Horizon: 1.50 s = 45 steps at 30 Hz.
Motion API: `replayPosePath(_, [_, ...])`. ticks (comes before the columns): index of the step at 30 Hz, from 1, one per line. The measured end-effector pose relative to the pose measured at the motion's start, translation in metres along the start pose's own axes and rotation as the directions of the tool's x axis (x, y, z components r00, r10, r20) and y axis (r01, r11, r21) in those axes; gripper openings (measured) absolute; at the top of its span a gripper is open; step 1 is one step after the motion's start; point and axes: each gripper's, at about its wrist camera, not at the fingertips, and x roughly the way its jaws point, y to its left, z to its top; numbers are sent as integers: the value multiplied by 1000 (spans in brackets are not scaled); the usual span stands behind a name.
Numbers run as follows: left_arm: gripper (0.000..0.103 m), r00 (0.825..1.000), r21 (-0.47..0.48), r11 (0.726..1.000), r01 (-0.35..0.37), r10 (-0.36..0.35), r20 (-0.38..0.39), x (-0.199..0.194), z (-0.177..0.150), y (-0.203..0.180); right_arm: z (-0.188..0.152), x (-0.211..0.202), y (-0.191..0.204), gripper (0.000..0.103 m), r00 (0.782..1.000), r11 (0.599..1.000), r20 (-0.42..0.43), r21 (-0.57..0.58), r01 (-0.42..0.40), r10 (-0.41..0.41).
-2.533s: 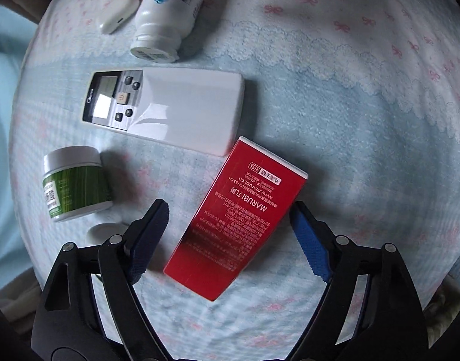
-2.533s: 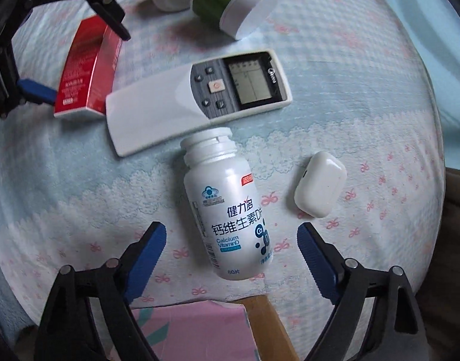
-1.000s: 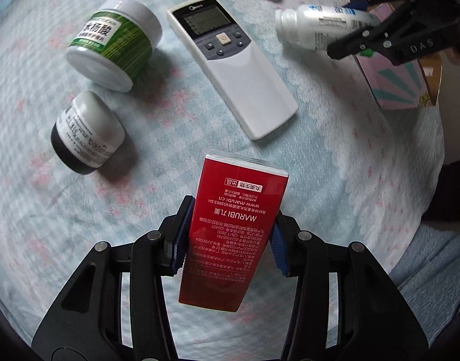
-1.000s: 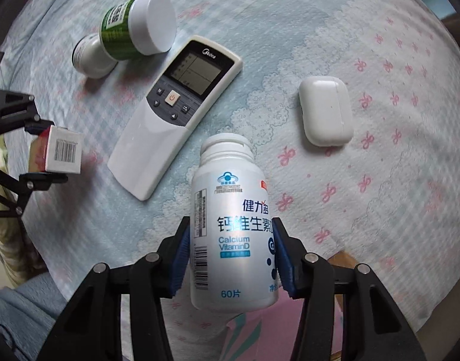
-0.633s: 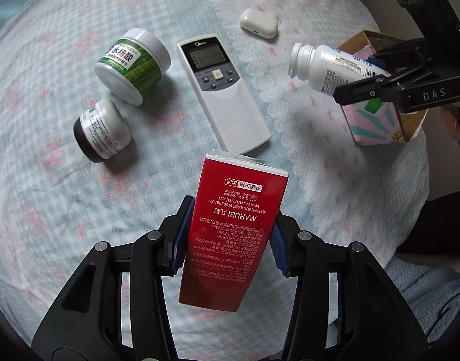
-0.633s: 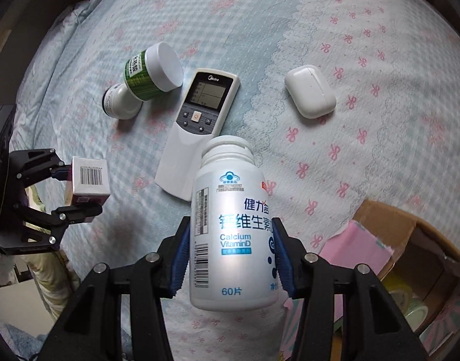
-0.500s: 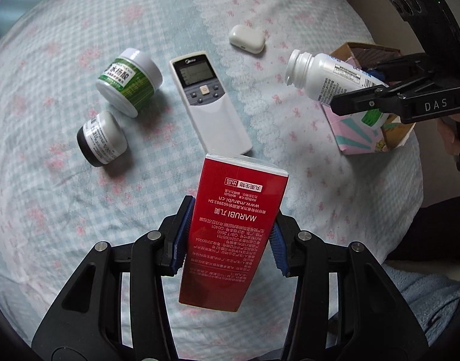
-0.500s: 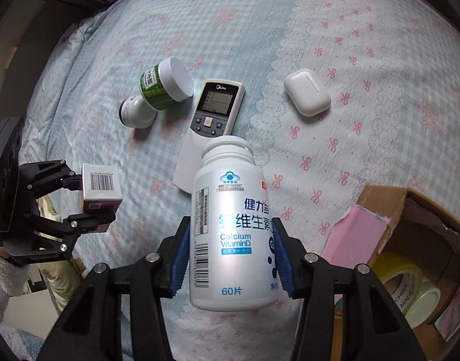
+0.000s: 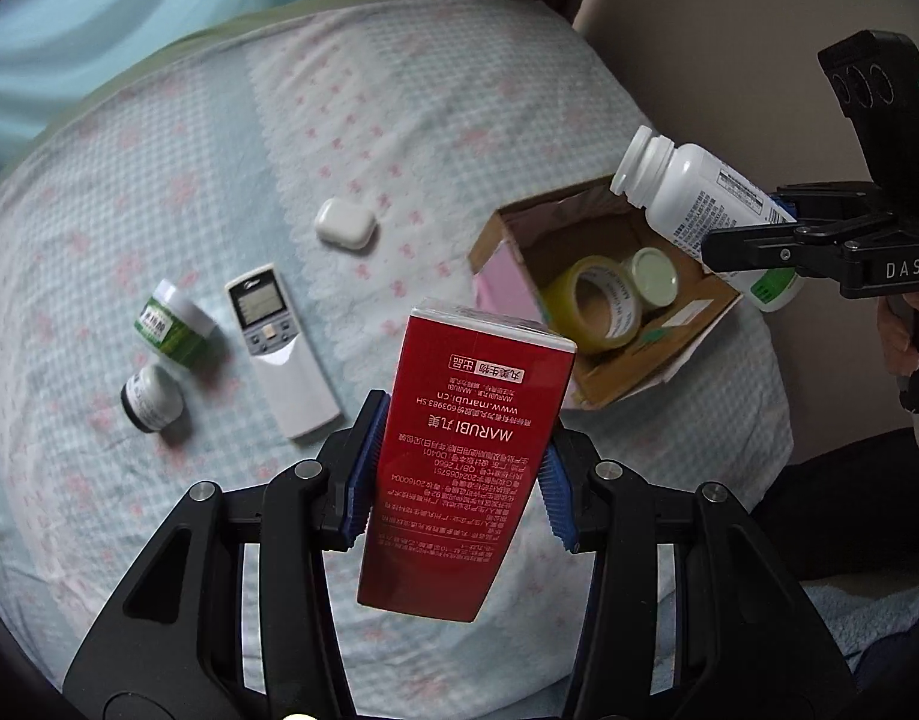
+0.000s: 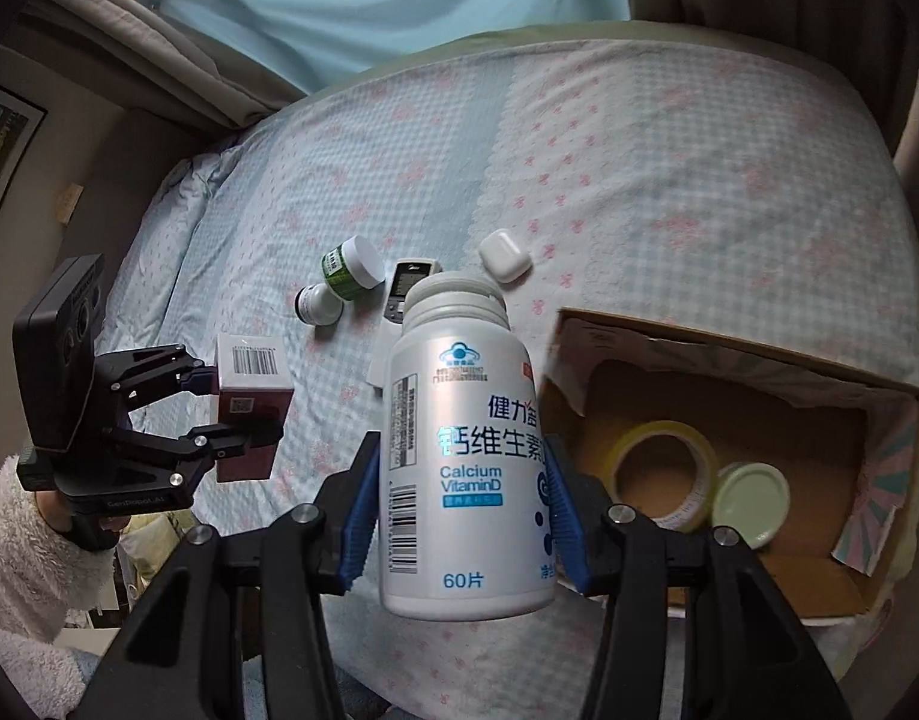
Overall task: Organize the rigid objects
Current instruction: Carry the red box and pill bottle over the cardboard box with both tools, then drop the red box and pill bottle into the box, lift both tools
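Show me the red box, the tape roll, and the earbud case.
red box [image 9: 471, 450], left wrist view, on its printed front face
tape roll [image 10: 642, 447], right wrist view, on its yellow upper rim
earbud case [image 9: 345, 223], left wrist view, on its white top

Your black, silver-screwed left gripper [image 9: 459, 480] and "DAS"-marked right gripper [image 10: 459, 504] carry ribbed blue pads [image 9: 363, 474], and a fluffy white sleeve [image 10: 27, 546] sits lower left.

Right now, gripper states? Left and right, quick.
Left gripper: shut on the red box, lifted off the bed.
Right gripper: shut on the white vitamin bottle, held in the air beside the cardboard box.
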Motion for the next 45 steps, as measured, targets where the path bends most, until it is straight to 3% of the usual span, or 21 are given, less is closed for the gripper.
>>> replayPosePath(9, [42, 998, 3, 998, 68, -68, 4, 38, 44, -90, -52, -56, -98, 46, 996, 985, 33, 153, 76, -82])
replayPosePath(18, [42, 994, 19, 997, 69, -68, -80, 112, 72, -144, -81, -55, -170, 46, 995, 957, 40, 280, 72, -87])
replayPosePath(27, [42, 985, 167, 986, -1, 30, -170, 166, 109, -168, -88, -27, -208, 46, 996, 951, 5, 300, 80, -86])
replayPosePath(37, [43, 958, 298, 952, -70, 147, -245, 209, 136, -177, -77, 2, -223, 46, 996, 948, -18, 304, 94, -93])
replayPosePath(39, [50, 956, 303, 950, -75, 154, -248, 213, 137, -180, -75, 9, -225, 46, 993, 947, -22, 301, 114, -112])
replayPosePath(41, [99, 960, 310, 947, -86, 162, -227, 213, 140, -183, -75, 12, -227, 50, 993, 949, 8, 294, 111, -119])
replayPosePath(42, [103, 964, 317, 944, -90, 163, -211, 212, 140, -186, -75, 10, -227, 61, 992, 950, 40, 296, 104, -121])
replayPosePath(43, [103, 965, 319, 943, -92, 163, -204, 213, 141, -187, -75, 8, -228, 85, 989, 946, 63, 304, 108, -133])
replayPosePath(45, [103, 964, 321, 943, -90, 163, -208, 216, 143, -189, -76, 4, -226, 102, 991, 951, 81, 299, 76, -105])
